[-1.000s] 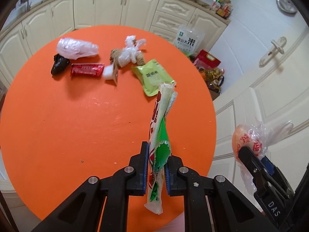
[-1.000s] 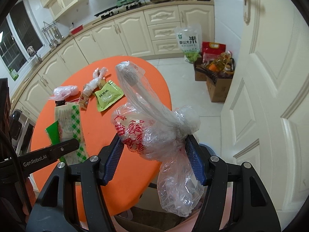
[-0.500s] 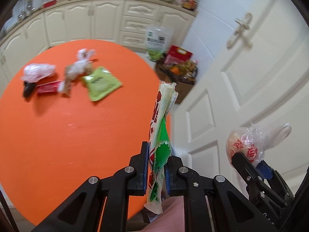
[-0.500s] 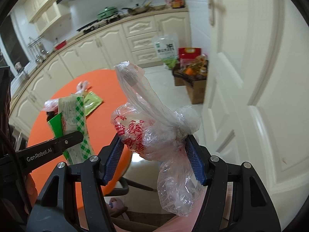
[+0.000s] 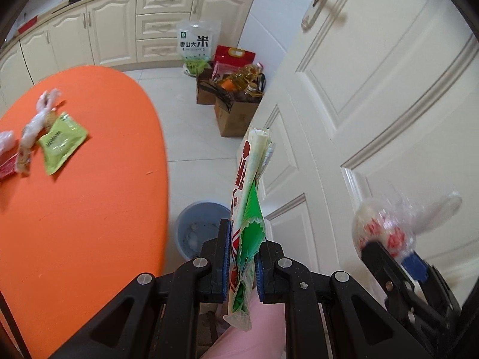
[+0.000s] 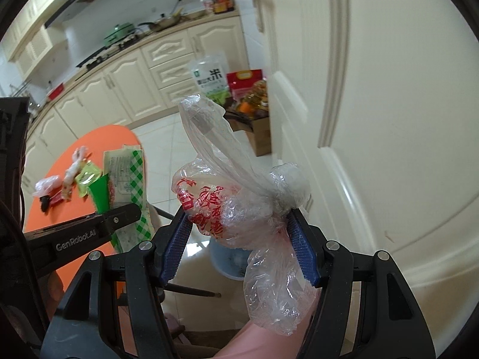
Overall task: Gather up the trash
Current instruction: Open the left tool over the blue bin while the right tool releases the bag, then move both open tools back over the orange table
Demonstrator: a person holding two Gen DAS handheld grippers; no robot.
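A kitchen with cream cabinets point(image 5: 125, 27) along the far wall and a stove point(image 6: 119, 46) on the worktop – a green pot point(image 6: 119, 33) sits on it. The floor point(image 5: 191, 137) is pale glossy tile. A cream panelled door point(image 5: 374, 89) fills the right side, its handle point(image 5: 317, 3) high up – cardboard boxes point(image 5: 236, 110) of groceries stand beside it

Our left gripper point(image 5: 242, 264) clamps a long green-and-white wrapper point(image 5: 248, 209) above a blue bin point(image 5: 191, 227), beside the orange table point(image 5: 89, 209).
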